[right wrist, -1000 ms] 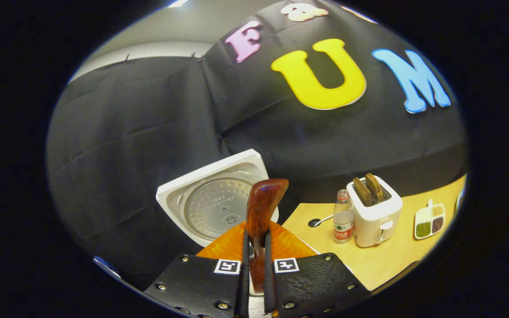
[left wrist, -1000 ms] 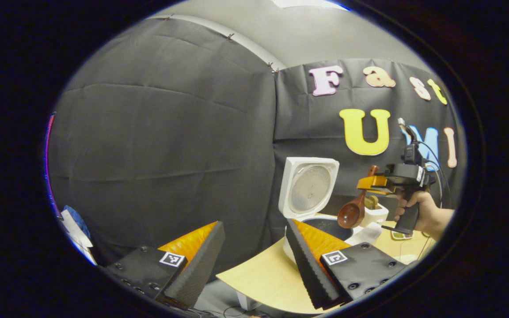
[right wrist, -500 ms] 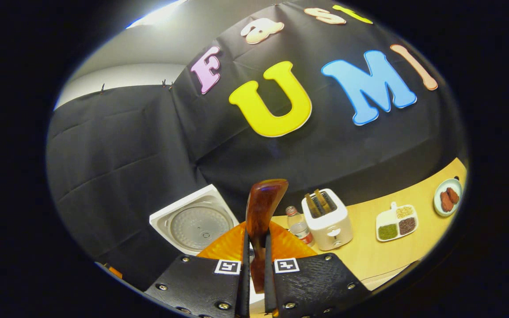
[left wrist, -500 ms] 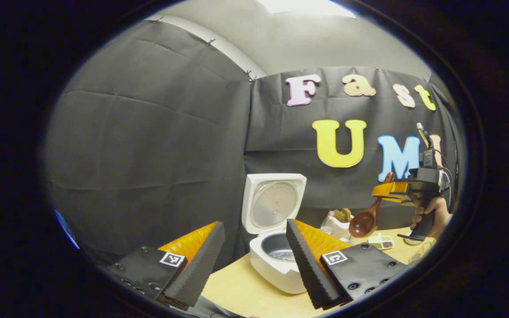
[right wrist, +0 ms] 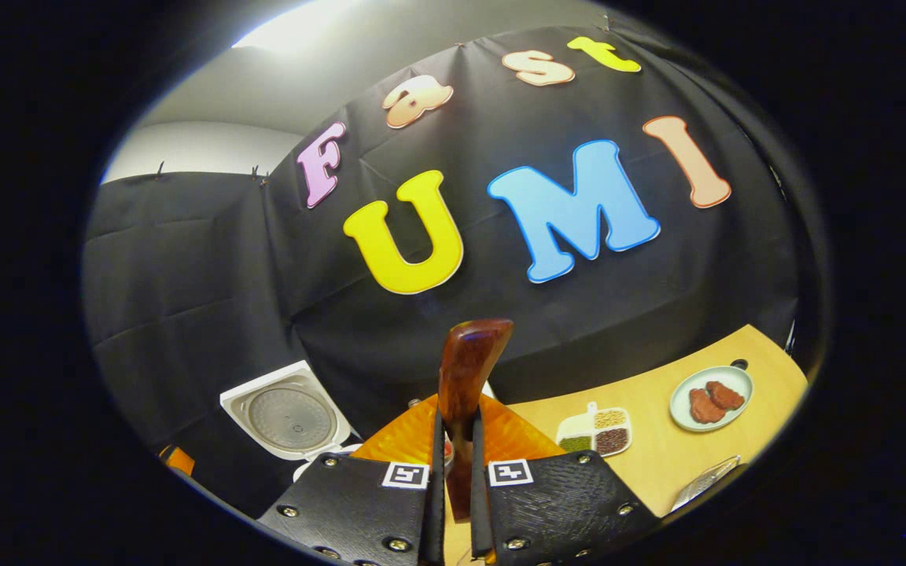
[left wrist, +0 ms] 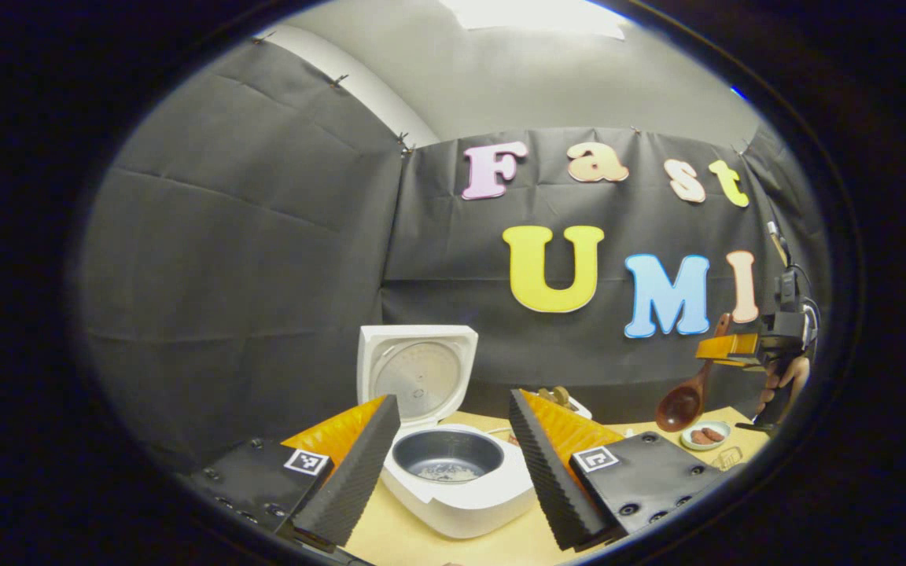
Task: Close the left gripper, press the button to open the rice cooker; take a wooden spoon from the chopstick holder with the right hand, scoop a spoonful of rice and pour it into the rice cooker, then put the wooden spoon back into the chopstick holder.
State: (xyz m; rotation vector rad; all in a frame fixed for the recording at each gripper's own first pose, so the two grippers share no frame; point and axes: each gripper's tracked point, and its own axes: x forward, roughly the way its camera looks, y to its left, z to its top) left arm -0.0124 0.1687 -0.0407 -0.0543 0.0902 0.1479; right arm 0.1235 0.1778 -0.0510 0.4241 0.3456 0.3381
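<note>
Holding: right hand-held gripper (right wrist: 453,472) clamps wooden spoon (right wrist: 465,393) handle; left hand-held gripper (left wrist: 449,456) wide, empty.
Cooker: rice cooker (left wrist: 453,479) lid up, w/ rice inside.
Risk: spoon pivots between fingers, misses holder.

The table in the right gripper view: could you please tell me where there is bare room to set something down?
Bare table lies in front of the divided grain tray and the plate of meat, toward the near edge. It is crowded near the right gripper, shut on the wooden spoon, beside the open rice cooker.
</note>
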